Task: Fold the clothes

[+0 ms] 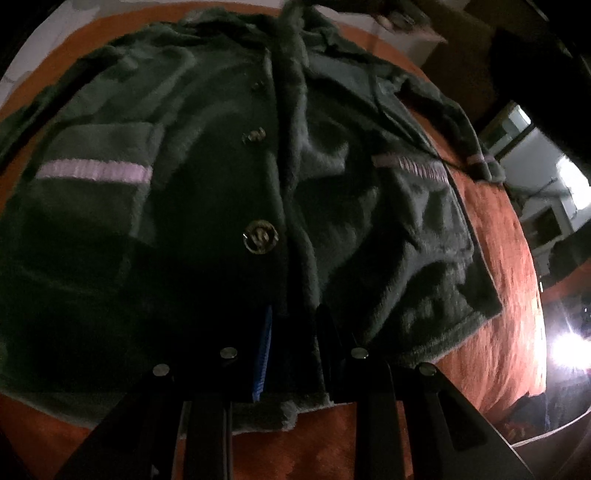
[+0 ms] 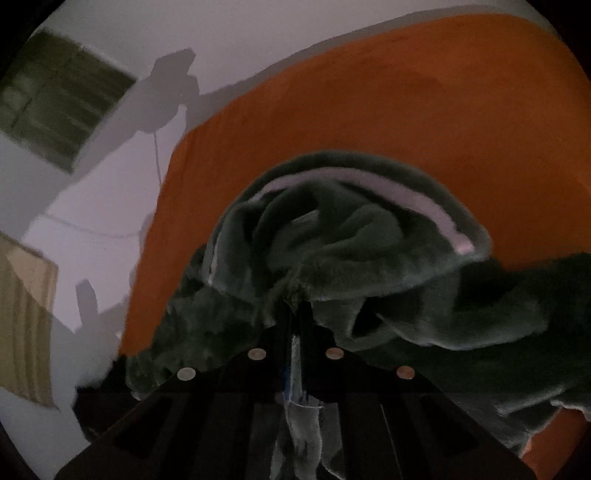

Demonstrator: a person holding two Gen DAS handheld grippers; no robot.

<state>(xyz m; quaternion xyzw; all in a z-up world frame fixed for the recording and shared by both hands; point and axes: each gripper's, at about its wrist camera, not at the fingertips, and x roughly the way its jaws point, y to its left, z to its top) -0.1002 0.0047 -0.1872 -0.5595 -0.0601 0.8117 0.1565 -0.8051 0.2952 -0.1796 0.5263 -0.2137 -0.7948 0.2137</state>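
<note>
A dark green fluffy jacket lies spread front-up on an orange bed cover. It has brass buttons down the middle and lilac stripes on its pockets. My left gripper hangs over the hem in the middle, its fingers apart, one with a blue pad. In the right wrist view, my right gripper is shut on a bunched fold of the jacket that shows a lilac band. A blurred shape at the jacket's far end may be that gripper.
The orange cover runs on beyond the jacket to a white wall. A dark framed panel and a beige curtain sit on the left. A bright lamp glare and room furniture lie off the bed's right edge.
</note>
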